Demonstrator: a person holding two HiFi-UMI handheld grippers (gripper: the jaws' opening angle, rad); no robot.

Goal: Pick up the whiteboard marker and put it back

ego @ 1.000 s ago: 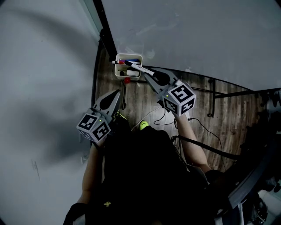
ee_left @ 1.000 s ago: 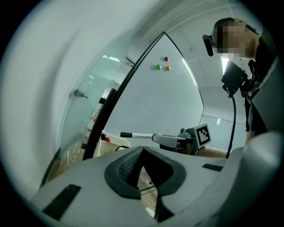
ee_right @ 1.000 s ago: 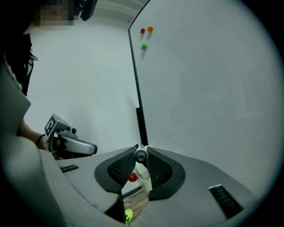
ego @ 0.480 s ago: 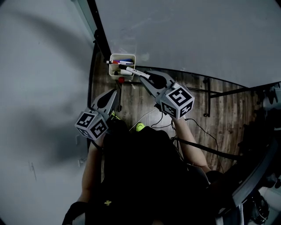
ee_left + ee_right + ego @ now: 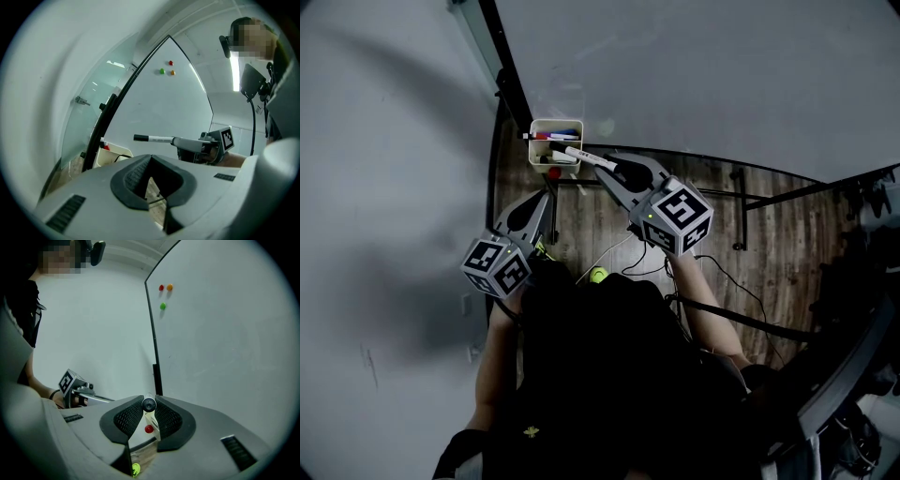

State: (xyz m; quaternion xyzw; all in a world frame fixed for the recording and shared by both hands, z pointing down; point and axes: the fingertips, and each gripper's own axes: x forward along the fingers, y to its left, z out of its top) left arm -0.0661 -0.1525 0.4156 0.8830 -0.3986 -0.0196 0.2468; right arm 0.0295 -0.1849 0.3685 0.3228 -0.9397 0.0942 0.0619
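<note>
The right gripper (image 5: 615,169) clamps a slim white marker (image 5: 584,156) just above the boxy plastic tray (image 5: 557,122); the left gripper (image 5: 548,197) is clenched empty.

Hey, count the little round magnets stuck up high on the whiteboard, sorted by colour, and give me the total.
red magnet: 1
orange magnet: 1
green magnet: 1
total: 3

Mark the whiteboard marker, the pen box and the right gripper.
whiteboard marker (image 5: 157,138), left gripper view, white barrel
pen box (image 5: 555,122), head view, far rim
right gripper (image 5: 609,167), head view, between jaw tips
</note>
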